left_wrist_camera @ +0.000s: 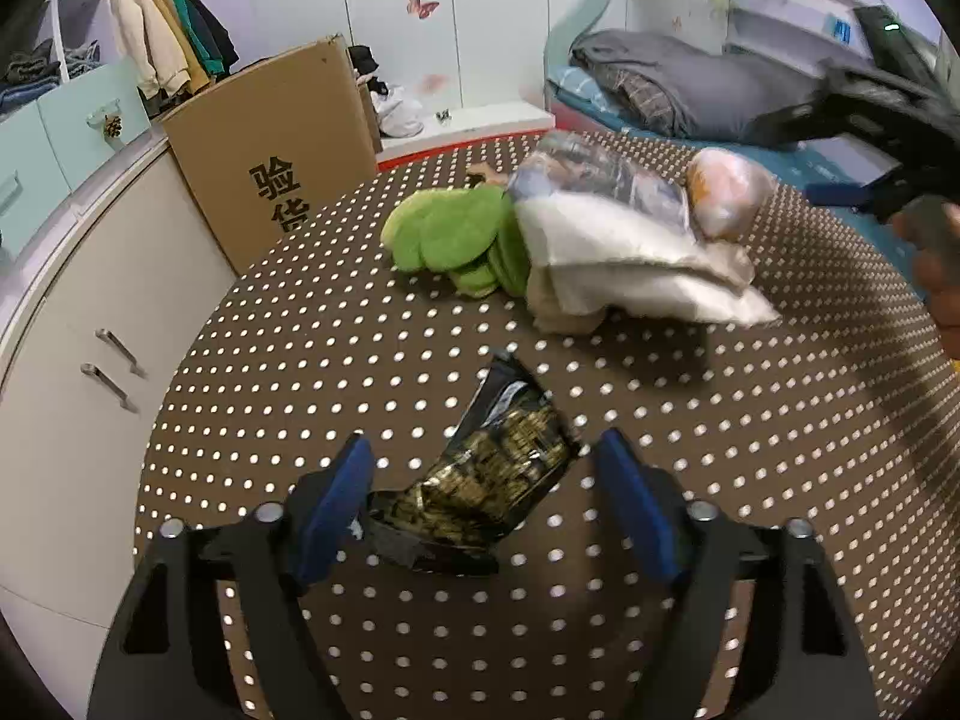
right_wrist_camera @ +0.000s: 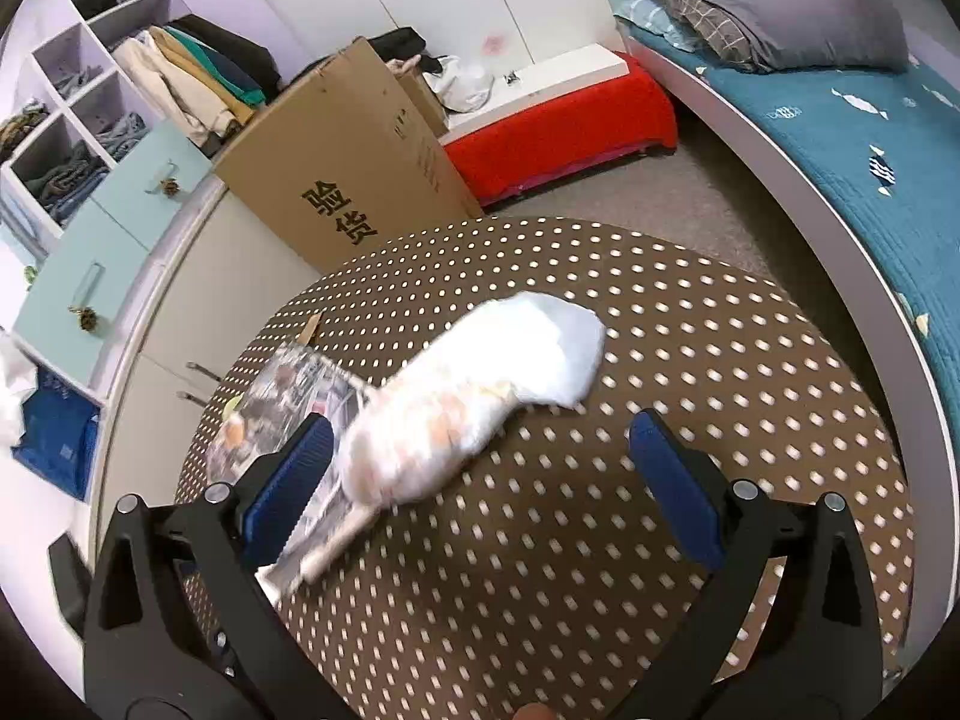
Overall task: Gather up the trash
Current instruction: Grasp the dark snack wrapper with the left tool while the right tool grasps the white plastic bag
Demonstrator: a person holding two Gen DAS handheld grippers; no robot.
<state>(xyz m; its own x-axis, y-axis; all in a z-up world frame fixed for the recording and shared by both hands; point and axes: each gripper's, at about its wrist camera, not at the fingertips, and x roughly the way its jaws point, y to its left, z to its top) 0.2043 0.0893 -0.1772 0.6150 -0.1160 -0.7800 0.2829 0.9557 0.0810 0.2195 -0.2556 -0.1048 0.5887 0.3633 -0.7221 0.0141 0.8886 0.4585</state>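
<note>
The left gripper [left_wrist_camera: 483, 456], spread wide, straddles a crumpled black-and-gold wrapper [left_wrist_camera: 492, 480] on the dotted tabletop [left_wrist_camera: 720, 450]. Best to lower squarely and pinch its bunched middle. The right gripper [right_wrist_camera: 480, 438], also spread, hovers over a white plastic bag [right_wrist_camera: 474, 408].

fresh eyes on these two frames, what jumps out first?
The brown polka-dot table fills both views. In the left wrist view, a crumpled black-and-gold snack wrapper lies between the open fingers of the left hand-held gripper, with a bright green cloth beside a white cloth farther back. In the right wrist view, a blurred white plastic bag lies ahead of the open right hand-held gripper.
</note>
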